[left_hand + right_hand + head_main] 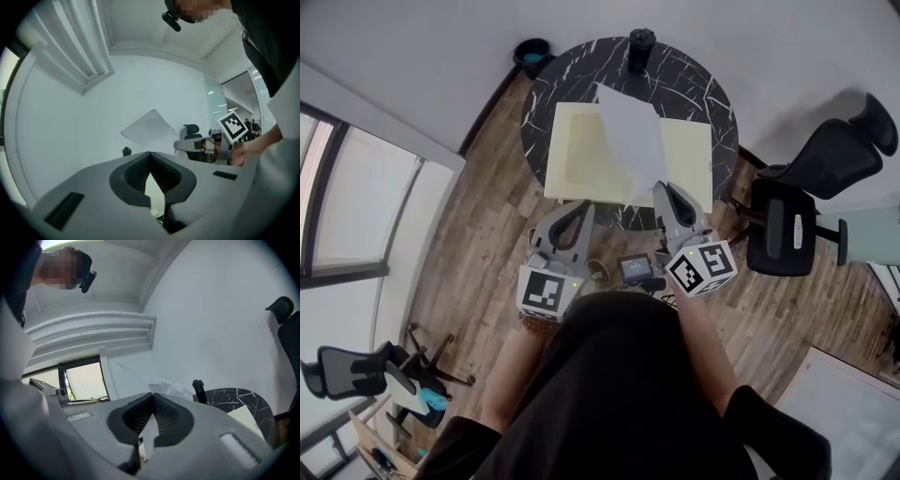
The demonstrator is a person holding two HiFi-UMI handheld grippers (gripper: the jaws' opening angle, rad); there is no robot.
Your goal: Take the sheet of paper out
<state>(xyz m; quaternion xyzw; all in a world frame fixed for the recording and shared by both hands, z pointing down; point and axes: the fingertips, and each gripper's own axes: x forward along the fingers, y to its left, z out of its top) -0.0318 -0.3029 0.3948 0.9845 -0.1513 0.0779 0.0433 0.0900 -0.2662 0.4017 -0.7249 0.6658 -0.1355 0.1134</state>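
A white sheet of paper (630,136) rises at a slant from an open pale yellow folder (581,150) on a round black marble table (572,66). My right gripper (661,187) is shut on the sheet's near corner; white paper (149,437) shows between its closed jaws (152,394). My left gripper (581,208) is at the folder's front edge, and its jaws (150,153) are shut on a pale yellow strip of folder (153,192). In the left gripper view the sheet (149,126) hangs in the air above the right gripper (180,145).
A black bottle (640,47) stands at the table's far edge. A black office chair (806,197) sits to the right of the table, and a dark bin (532,52) by the far wall. Windows line the left side over the wooden floor.
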